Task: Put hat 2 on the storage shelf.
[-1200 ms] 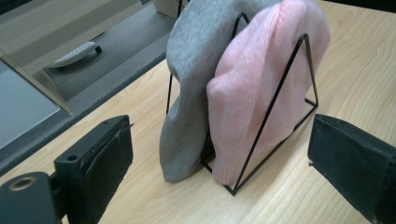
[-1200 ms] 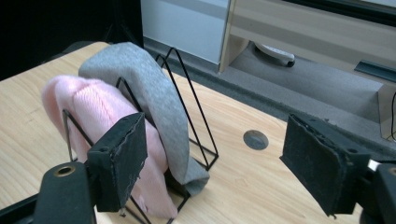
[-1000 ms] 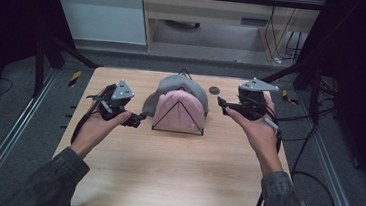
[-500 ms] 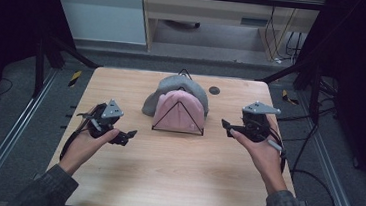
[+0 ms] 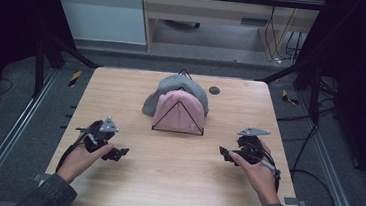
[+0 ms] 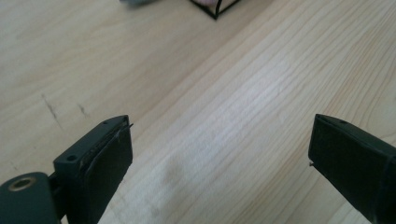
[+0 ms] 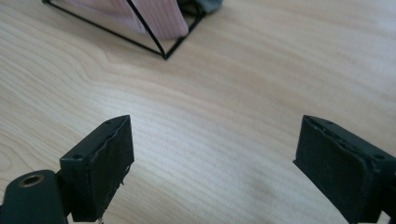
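Pink hat [image 5: 179, 110] on wire stand [image 5: 177, 129], untouched; both tongs [image 5: 116, 153] [image 5: 227, 153] wide open, empty, low over tabletop [image 5: 174, 177]. Best approached slowly, pinching fabric only.

A pale wooden table [image 5: 174, 182] stands on a grey carpeted floor [image 5: 14, 118] between metal rails [image 5: 1, 152], with a white cabinet [image 5: 103, 11] and a wooden bench [image 5: 204, 9] behind, cables [image 5: 287, 37] trailing, and dark surroundings at both sides.
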Tool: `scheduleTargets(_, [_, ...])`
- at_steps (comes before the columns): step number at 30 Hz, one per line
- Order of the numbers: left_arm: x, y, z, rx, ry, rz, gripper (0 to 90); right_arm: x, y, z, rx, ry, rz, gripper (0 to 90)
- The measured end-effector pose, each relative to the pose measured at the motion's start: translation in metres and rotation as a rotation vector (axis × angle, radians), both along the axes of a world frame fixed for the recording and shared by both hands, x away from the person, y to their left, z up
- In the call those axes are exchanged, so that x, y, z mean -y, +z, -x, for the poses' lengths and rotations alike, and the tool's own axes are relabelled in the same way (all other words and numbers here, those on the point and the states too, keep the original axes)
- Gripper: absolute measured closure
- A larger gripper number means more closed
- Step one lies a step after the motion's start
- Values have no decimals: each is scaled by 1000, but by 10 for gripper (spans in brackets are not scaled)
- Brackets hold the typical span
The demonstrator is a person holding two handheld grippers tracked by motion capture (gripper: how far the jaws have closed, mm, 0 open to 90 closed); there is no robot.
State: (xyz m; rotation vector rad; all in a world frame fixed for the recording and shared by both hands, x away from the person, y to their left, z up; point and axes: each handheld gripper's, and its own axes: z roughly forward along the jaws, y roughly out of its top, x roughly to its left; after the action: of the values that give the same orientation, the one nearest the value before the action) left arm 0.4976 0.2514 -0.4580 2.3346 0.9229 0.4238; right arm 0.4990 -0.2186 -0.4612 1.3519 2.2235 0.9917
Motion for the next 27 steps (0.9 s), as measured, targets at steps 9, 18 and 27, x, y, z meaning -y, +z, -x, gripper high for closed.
scheduleTargets(9, [-3,-20,-2,-23,22,-19,56,13,-26,2,-56,-46,-19,109])
scheduleTargets(18, [-3,-37,-6,-63,20,-8,17,15,-40,5,-72,-57,-3,84])
scheduleTargets(27, [-9,-41,-6,-56,21,27,0,-1,-50,17,27,-30,57,12])
